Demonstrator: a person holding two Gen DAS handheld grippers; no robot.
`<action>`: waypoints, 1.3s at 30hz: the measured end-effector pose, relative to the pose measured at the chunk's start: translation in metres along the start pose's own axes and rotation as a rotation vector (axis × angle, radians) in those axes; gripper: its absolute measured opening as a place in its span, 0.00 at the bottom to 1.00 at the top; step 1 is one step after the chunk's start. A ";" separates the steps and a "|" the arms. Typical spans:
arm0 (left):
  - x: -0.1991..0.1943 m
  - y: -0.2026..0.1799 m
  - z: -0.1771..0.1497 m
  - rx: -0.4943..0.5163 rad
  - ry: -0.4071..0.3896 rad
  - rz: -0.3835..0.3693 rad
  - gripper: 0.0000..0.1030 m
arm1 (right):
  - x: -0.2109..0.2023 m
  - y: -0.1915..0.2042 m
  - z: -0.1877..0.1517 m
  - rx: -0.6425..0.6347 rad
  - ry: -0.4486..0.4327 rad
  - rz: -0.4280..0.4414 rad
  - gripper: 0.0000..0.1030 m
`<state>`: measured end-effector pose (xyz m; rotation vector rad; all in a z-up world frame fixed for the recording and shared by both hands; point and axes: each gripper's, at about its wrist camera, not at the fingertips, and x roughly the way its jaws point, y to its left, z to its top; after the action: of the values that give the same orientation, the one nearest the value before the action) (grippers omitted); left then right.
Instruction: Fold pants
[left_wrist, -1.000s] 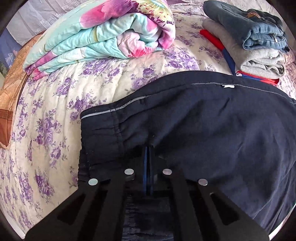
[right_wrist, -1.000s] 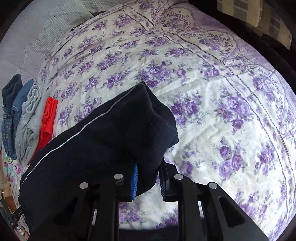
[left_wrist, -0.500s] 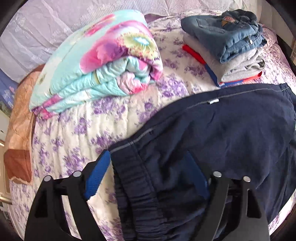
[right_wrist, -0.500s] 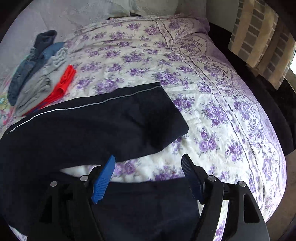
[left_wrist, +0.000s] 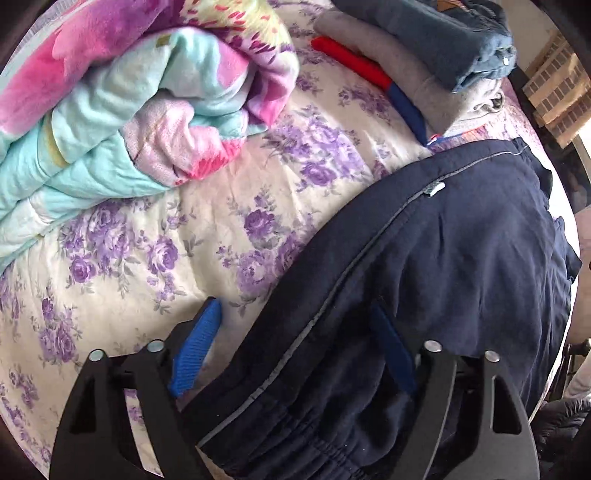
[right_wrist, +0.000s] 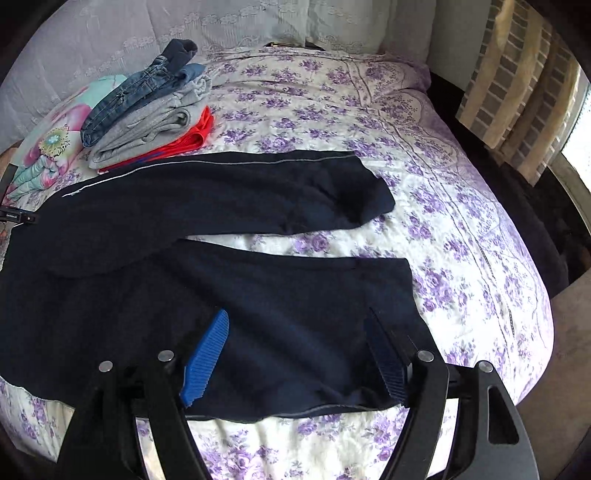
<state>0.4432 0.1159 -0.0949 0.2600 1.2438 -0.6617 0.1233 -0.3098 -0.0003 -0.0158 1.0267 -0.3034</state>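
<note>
The dark navy pants (right_wrist: 229, 266) with a thin grey side stripe lie spread on the floral bed, both legs stretched to the right with a strip of bedspread between them. In the left wrist view the waistband end (left_wrist: 424, 314) lies under my left gripper (left_wrist: 295, 347), which is open and empty, one blue pad over the bedspread and one over the cloth. My right gripper (right_wrist: 299, 358) is open and empty above the near leg close to its hem.
A folded floral quilt (left_wrist: 129, 110) lies at the far left. A stack of folded jeans, grey and red clothes (right_wrist: 147, 114) sits behind the pants. The purple-flowered bedspread (right_wrist: 443, 221) extends right to the bed edge; a brick wall and floor lie beyond.
Both grippers let go of the pants and opened wide. The far leg dropped flat onto the bed. Both grippers have pulled back and risen.
</note>
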 end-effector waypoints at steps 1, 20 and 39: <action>-0.008 -0.011 -0.005 0.065 -0.035 -0.022 0.27 | 0.005 0.015 0.015 -0.045 -0.003 0.040 0.74; -0.059 -0.039 -0.030 0.205 -0.226 0.058 0.13 | 0.155 0.296 0.216 -0.990 0.184 0.554 0.73; -0.030 -0.014 -0.010 0.059 -0.173 0.154 0.14 | 0.127 0.294 0.198 -0.927 0.053 0.360 0.07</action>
<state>0.4221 0.1197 -0.0675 0.3375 1.0287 -0.5758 0.4223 -0.0862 -0.0489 -0.6537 1.1236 0.5194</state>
